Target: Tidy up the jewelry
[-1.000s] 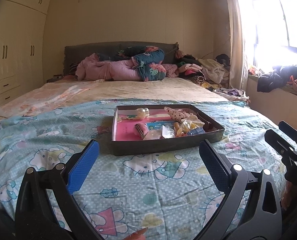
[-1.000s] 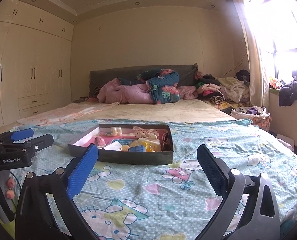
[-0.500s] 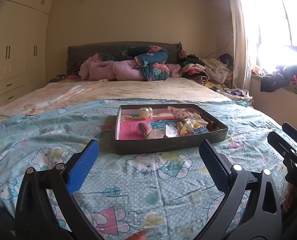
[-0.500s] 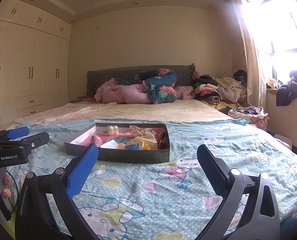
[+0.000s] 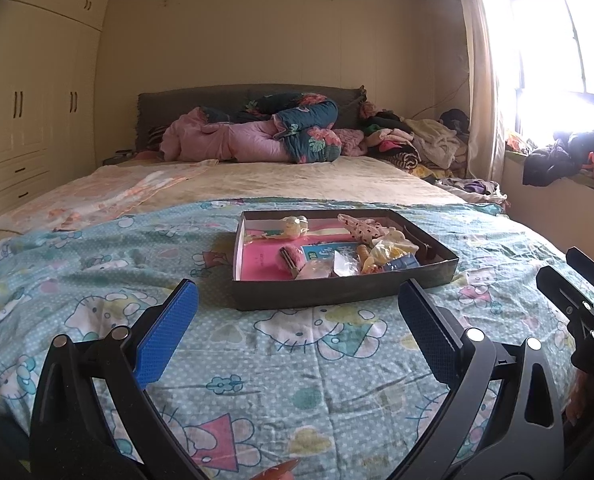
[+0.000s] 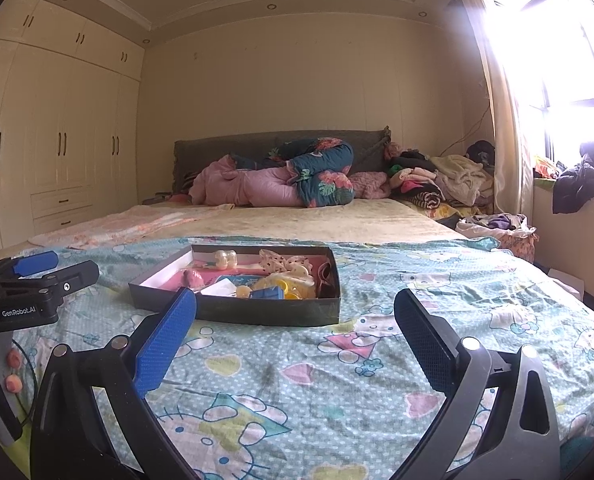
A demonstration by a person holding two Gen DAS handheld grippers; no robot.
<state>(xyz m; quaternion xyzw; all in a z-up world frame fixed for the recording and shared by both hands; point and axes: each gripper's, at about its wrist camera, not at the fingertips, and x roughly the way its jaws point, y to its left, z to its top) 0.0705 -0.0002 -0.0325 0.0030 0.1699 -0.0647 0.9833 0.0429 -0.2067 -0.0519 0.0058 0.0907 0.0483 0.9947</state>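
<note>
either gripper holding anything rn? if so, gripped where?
Nothing held. Left gripper and right gripper are both open and empty above the cartoon-print bedspread, short of the dark shallow cardboard tray of trinkets.

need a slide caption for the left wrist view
Open left hand-held gripper faces a dark tray of small accessories on a cartoon-print bedspread.

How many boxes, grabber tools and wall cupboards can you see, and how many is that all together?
Dark shallow cardboard box holding small trinkets, on the cartoon-cat bedsheet: 1
Black handheld grippers with blue pads, the left gripper and the right gripper, both with jaws open: 2
Cream built-in wardrobe along the wall: 1
Total: 4
</note>
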